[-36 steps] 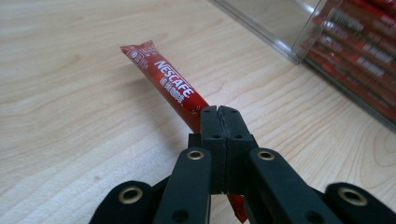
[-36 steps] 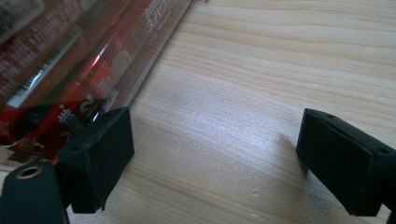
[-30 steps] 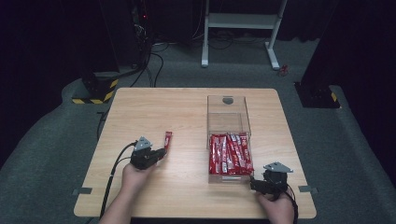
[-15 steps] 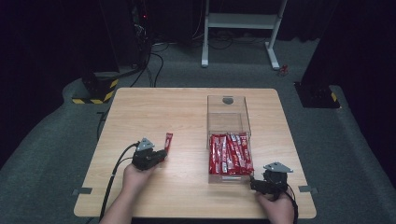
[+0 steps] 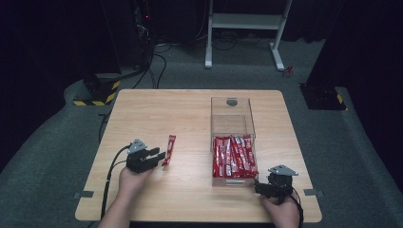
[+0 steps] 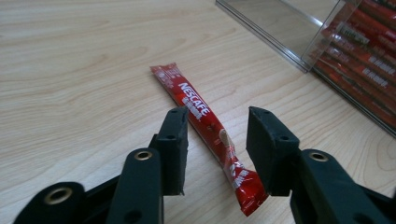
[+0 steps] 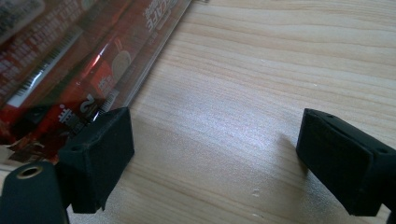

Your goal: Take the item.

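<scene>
high: above, forward-down | gripper views: close, low | shared: table [image 5: 199, 114], clear box [image 5: 233, 124]

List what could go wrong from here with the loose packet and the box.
1. The left gripper straddles the Nescafe stick open; the flat stick may slide on the wooden table when the fingers close.
2. The right gripper sits open against the clear box; a nudge might shift it.

Each hand holds a black gripper: left gripper [image 5: 160, 156], right gripper [image 5: 257, 188], with 2 blocky jaws, brass-ringed screw holes, grey 3-cornered plate, black cable.
</scene>
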A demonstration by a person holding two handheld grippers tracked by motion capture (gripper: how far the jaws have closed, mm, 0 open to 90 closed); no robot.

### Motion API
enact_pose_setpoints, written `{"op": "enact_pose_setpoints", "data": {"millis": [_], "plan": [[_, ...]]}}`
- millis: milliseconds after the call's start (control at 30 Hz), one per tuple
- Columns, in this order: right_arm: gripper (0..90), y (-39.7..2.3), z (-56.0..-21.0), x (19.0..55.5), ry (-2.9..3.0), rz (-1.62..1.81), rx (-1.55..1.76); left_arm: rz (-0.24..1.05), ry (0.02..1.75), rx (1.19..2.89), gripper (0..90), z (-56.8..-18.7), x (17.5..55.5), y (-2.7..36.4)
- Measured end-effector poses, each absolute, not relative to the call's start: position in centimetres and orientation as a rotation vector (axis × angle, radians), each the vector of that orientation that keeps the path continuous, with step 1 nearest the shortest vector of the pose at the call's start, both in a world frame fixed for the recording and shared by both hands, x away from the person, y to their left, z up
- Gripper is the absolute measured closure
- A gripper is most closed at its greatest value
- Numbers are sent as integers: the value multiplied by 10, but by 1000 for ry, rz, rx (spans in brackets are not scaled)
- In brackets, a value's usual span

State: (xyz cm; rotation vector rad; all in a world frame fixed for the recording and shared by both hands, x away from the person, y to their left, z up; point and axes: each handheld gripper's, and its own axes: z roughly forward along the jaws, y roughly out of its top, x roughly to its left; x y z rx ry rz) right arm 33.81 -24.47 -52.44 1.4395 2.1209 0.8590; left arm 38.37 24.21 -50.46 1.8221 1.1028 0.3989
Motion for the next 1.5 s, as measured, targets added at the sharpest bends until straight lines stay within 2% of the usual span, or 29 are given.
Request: {"op": "enact_pose_setpoints", "data": {"millis": [267,400,700,1167,1333,1500], "plan": [[108,-245,-524,338,2121,860,1439,465,1128,1833,456,-503,377,256],[108,-245,-524,338,2121,860,1439,472,1148,1812,422,-503,372,266],[109,-245,-524,338,2122,861,1439,515,1175,1833,360,-509,356,288],[109,-245,-524,338,2122,861,1439,556,1223,2044,285,-527,323,301],[109,-245,-524,338,2121,863,1439,596,1231,2034,261,-528,308,311],[109,-245,-524,338,2122,862,1439,561,1244,2018,213,-530,300,316]]}}
